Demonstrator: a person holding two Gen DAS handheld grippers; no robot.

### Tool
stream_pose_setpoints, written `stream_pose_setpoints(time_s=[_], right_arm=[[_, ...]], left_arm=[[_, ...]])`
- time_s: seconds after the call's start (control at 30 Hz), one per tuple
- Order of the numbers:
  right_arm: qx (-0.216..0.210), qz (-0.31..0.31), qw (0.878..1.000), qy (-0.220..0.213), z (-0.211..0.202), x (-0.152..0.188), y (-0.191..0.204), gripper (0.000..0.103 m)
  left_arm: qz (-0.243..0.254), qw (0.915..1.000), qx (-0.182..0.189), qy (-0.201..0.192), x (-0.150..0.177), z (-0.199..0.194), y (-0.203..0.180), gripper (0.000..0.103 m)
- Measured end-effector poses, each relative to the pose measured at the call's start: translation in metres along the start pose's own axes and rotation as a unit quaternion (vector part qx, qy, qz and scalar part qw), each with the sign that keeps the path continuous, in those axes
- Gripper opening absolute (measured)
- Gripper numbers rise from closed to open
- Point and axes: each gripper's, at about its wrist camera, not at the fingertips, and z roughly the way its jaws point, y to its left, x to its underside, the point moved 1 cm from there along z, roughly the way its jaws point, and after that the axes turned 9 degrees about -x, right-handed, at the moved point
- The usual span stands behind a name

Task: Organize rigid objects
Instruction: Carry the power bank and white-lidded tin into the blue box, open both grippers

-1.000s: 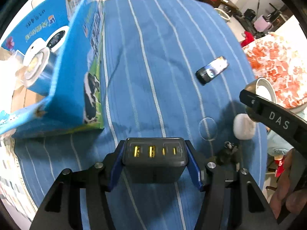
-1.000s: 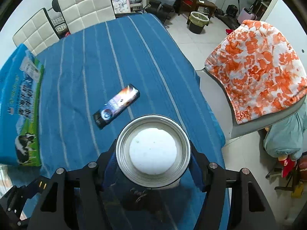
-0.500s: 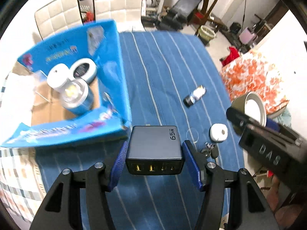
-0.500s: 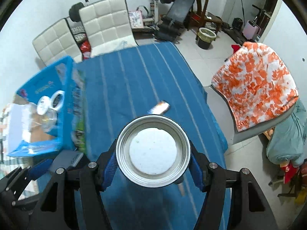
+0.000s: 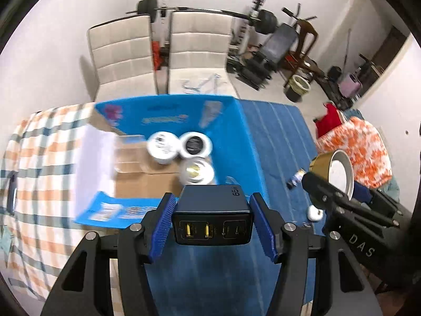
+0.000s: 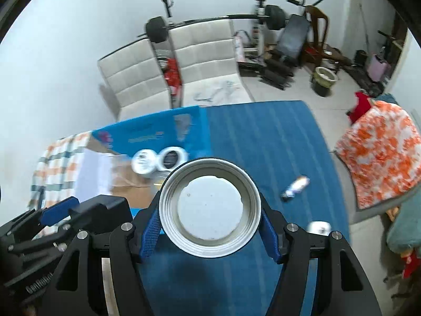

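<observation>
My left gripper [image 5: 212,223] is shut on a dark blue 65W charger block [image 5: 213,218], held high over the table's near edge. My right gripper [image 6: 210,230] is shut on a metal can [image 6: 210,206] with a white lid, also raised. That can shows in the left wrist view [image 5: 336,171] at the right. The blue open cardboard box [image 5: 236,137] lies beyond the charger and holds three round tins [image 5: 181,150]. The box also shows in the right wrist view [image 6: 147,134]. A dark lighter-like stick [image 6: 294,187] and a small white case [image 6: 319,227] lie on the blue striped cloth.
The table has a blue striped cloth [image 6: 263,137] on the right and a checked cloth [image 5: 39,163] on the left. White chairs [image 5: 163,52] stand behind it, with gym equipment beyond. An orange-flowered chair cover [image 6: 381,158] is at the right. Keys [image 5: 302,225] lie by the white case.
Both grippers rose and tilted up, with their objects still held. The view now takes in the whole box, the chairs and the room. The left gripper has shifted toward the box.
</observation>
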Motion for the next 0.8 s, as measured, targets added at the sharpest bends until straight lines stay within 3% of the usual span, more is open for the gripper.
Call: stream_pose_setpoints(time_s=[0.13,0.2,0.27,0.43,0.53,0.8], right_arm=[[-0.058,-0.001,0.998,0.037,0.040,-0.002,0.038,0.067],[-0.104,0.009,0.992,0.069,0.073,0.000,0.051,0.067],[-0.120,0.019,0.988,0.098,0.110,0.003,0.064,0.067],[-0.118,0.019,0.981,0.150,0.184,0.008,0.076,0.067],[-0.118,0.013,0.979,0.168,0.206,0.009,0.084,0.067],[-0.115,0.006,0.971,0.208,0.248,0.015,0.091,0.068]], left_arm=[[-0.016,0.9996,-0.008,0.023,-0.014,0.012,0.049,0.056],[-0.032,0.9985,-0.008,0.045,-0.021,0.031,0.075,0.056],[-0.039,0.9969,-0.013,0.067,-0.026,0.054,0.093,0.056],[-0.066,0.9881,0.004,0.139,-0.032,0.120,0.127,0.056],[-0.078,0.9812,0.013,0.176,-0.031,0.153,0.137,0.056],[-0.066,0.9722,0.022,0.224,-0.031,0.187,0.134,0.056]])
